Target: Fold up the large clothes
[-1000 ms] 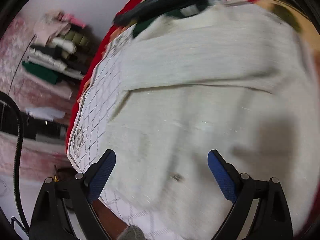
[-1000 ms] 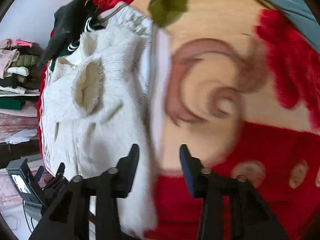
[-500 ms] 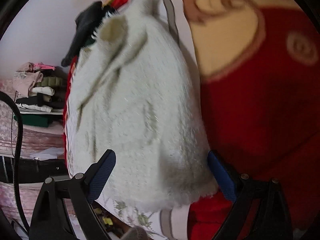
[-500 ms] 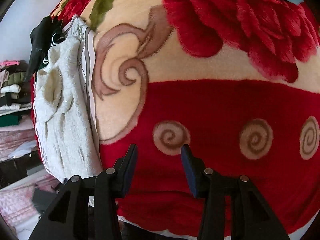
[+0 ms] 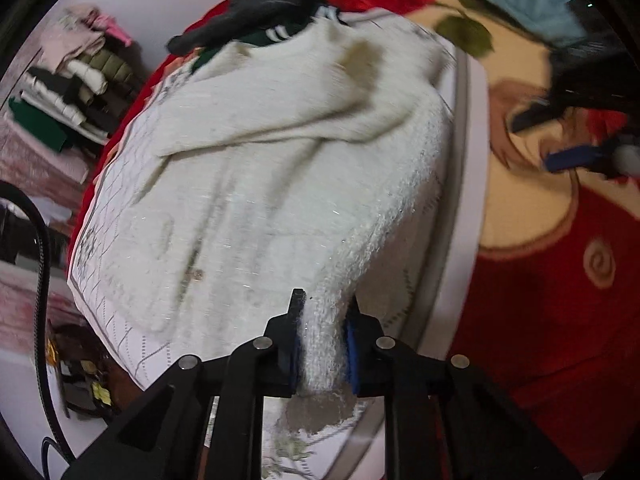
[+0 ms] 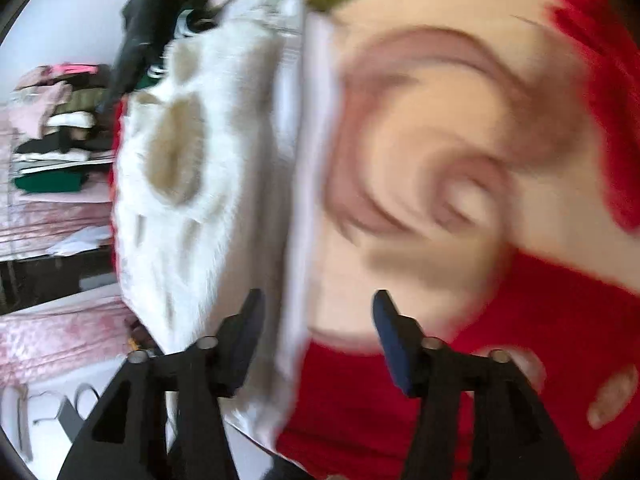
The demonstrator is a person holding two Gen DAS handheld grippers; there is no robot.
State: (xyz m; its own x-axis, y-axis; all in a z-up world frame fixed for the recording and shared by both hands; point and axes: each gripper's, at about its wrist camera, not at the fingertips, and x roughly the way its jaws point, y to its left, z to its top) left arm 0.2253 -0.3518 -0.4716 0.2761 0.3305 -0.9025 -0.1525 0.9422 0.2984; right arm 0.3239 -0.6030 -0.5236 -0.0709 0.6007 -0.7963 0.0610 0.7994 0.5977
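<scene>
While the white fuzzy sweater is spread on a quilted sheet, its near edge is pinched by the closing left gripper; the right gripper, opening, apparently holds nothing.

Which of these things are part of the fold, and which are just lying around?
Part of the job:
- white fuzzy sweater
- left tongs, closing on its edge
- right tongs, opening, nothing held

Lying about:
- black garment
- stacked clothes
- red floral blanket
</scene>
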